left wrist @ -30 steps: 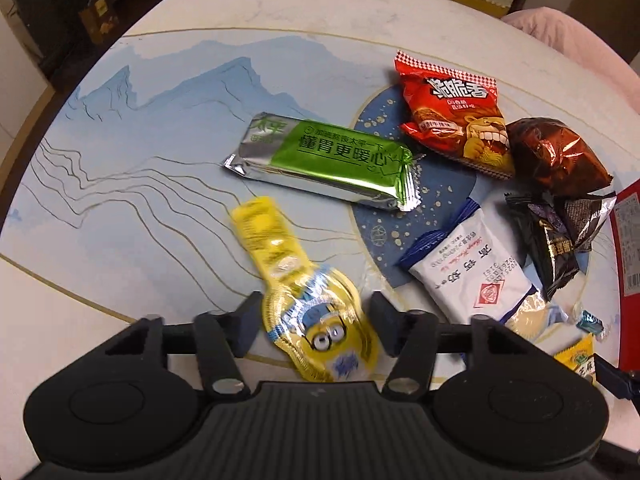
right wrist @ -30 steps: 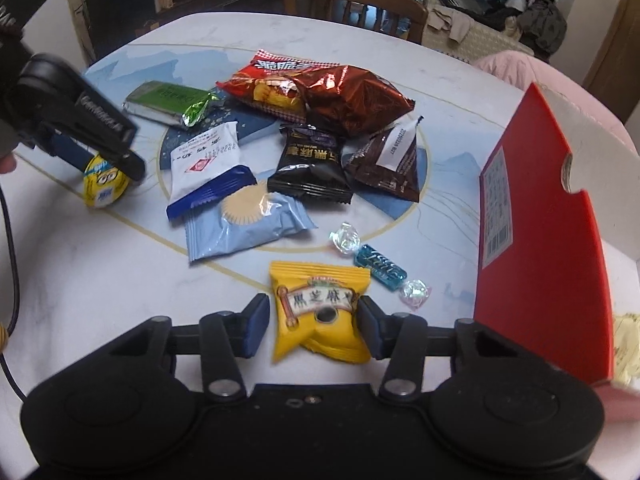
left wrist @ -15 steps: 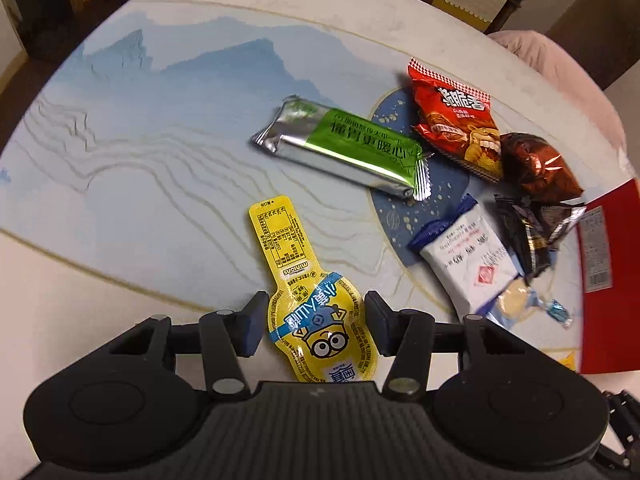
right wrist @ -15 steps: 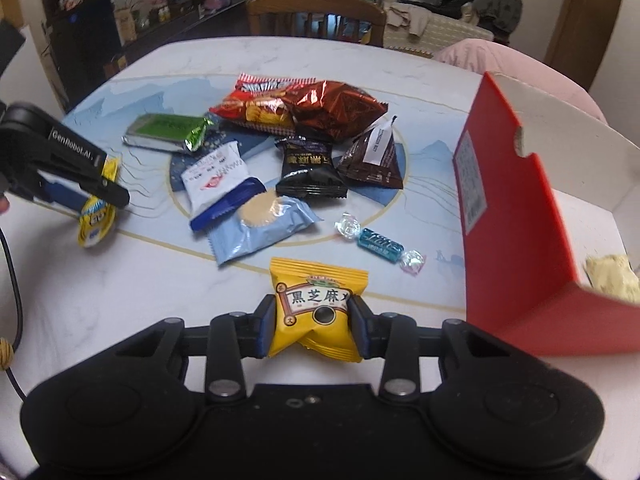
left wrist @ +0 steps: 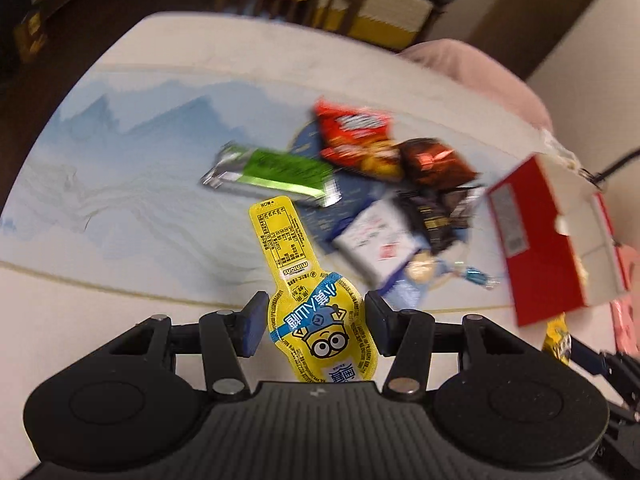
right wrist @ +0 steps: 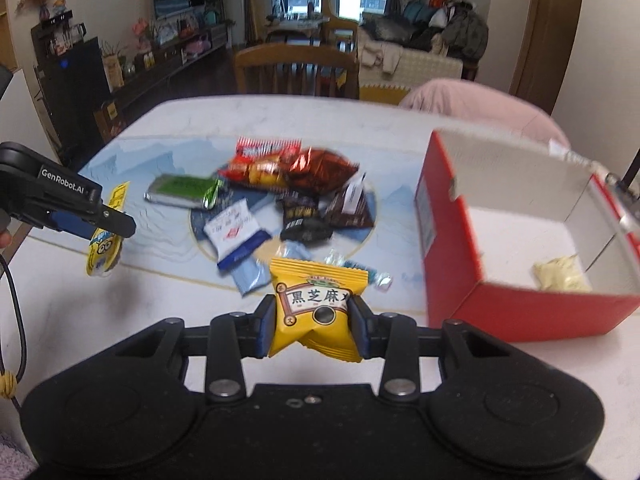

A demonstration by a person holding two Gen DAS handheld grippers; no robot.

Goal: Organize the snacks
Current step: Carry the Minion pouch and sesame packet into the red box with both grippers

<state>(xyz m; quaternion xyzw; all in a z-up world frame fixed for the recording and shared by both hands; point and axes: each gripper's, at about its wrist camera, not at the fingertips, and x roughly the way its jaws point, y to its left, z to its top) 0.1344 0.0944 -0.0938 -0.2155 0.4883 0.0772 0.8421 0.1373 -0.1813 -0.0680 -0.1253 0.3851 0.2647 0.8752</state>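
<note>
My left gripper is shut on a yellow Minions pouch and holds it above the table; it also shows in the right wrist view. My right gripper is shut on a yellow sesame snack packet, lifted off the table. A red box with a white inside stands open at the right, with one pale yellow packet in it. The box also shows in the left wrist view.
A pile of snacks lies mid-table: a green bar, red chip bags, dark packets, a white-and-blue packet, small candies. A wooden chair stands behind the table, a pink cushion at the right.
Both grippers have risen from the table with their packets held. The view now looks more across the table, and the red box's open inside has come into sight.
</note>
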